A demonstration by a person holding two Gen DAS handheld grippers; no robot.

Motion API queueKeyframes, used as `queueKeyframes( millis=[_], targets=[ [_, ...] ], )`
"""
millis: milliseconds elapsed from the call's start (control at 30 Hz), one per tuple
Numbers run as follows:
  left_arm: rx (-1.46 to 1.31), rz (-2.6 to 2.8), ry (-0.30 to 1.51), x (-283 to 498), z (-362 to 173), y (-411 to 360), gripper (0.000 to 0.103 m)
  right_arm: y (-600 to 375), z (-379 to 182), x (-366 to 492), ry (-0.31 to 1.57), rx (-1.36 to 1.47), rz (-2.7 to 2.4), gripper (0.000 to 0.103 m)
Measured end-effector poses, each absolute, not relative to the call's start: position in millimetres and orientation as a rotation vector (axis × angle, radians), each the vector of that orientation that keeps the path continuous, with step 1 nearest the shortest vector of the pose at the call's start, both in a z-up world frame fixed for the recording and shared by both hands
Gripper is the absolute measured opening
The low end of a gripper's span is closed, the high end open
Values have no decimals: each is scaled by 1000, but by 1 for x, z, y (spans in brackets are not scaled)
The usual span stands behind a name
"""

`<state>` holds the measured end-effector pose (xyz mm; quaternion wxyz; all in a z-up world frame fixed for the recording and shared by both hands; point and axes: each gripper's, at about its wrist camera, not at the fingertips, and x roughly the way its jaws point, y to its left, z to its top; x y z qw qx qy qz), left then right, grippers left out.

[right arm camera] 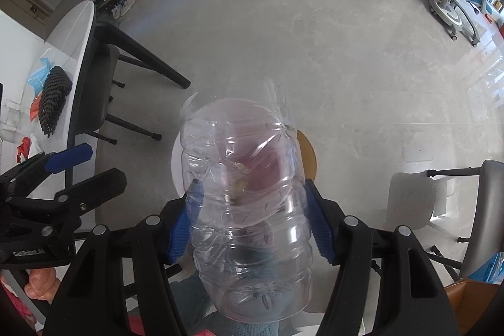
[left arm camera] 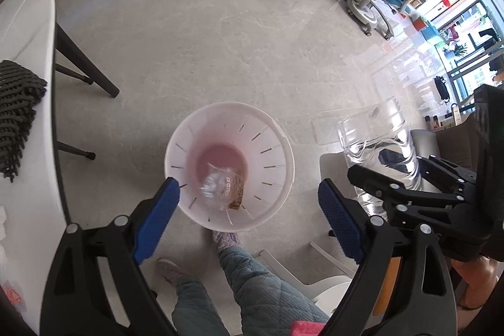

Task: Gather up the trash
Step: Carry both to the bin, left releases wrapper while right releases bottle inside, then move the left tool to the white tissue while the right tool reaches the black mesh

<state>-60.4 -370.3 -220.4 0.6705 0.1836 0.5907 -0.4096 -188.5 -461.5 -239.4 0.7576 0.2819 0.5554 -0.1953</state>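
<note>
A crumpled clear plastic bottle [right arm camera: 249,210] is clamped between the blue pads of the right gripper [right arm camera: 252,225] and is held above the white slotted bin [left arm camera: 277,159] standing on the pale floor [left arm camera: 204,52]. A clear wrapper [left arm camera: 223,188] is seen lying at the bin's bottom. The left gripper [left arm camera: 249,222] is spread wide over the bin, with nothing held. A white table [left arm camera: 28,30] bearing a dark knitted cloth [left arm camera: 15,115] is seen at the left.
</note>
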Motion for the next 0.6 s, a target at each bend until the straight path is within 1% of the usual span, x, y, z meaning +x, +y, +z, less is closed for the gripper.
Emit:
queueKeyframes(
  millis=[200,433,500,533,600],
  targets=[
    [414,-879,1281,-62,-192,-352,86,-453,-245,-177,1207,611,-382,65],
    [384,-790,1268,-61,-164,-310,86,-433,-268,-149,1233,584,-314,66],
    [384,-765,1258,-59,-158,-300,86,-428,-272,-141,1254,568,-313,73],
    [382,-755,1255,-59,-156,-296,86,-428,-272,-138,1262,560,-320,80],
    [372,-732,1250,-55,-151,-287,86,-426,-266,-135,1261,550,-334,86]
  ],
)
